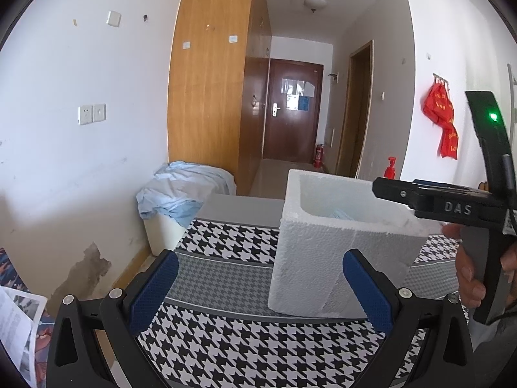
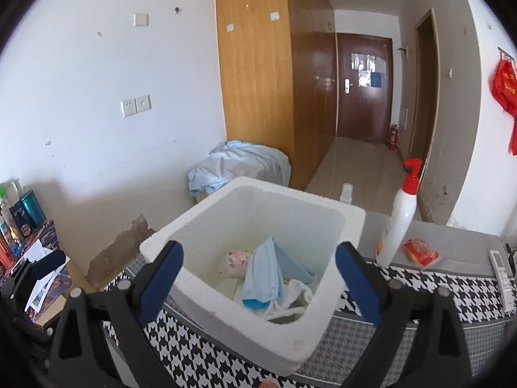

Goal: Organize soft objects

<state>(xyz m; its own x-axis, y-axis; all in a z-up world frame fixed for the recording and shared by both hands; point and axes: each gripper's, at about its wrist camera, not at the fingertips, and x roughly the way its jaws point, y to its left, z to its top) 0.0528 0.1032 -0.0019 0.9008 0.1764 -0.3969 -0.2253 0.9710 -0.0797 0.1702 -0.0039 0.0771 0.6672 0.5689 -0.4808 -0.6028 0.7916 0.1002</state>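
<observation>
While its two blue-padded jaws stand wide apart with nothing between the pads, the right gripper (image 2: 258,278) hangs just above the near rim of a white foam box (image 2: 226,333), looking down into it. Lying on the box floor are a folded light-blue face mask (image 2: 269,274), a small cushion-like item with a pink and green flower print (image 2: 234,260) to its left, and a crumpled white cloth (image 2: 299,292) beneath the mask's right side; all three touch or overlap one another. The box sits on a worktop covered with a black-and-white houndstooth cloth (image 2: 200,362). To the right of the box on the worktop stand a white pump bottle with a red pump head (image 2: 399,223), a red plastic packet (image 2: 420,252) just beside its base, and a white remote control (image 2: 502,274) near the right edge. From the left wrist view, the left gripper (image 1: 258,291) also has its jaws apart and empty, low over the cloth and near the box's front corner, while a hand (image 1: 478,268) grips the handle of the other tool at the right edge. Beyond the worktop, a pale blue sheet is heaped over a white bin (image 1: 184,194) against the wall, next to a tall wooden wardrobe (image 1: 210,74). Farthest back, a dark brown door (image 1: 292,110) closes the corridor, with a red fire extinguisher (image 1: 318,155) on the floor beside it.
</observation>
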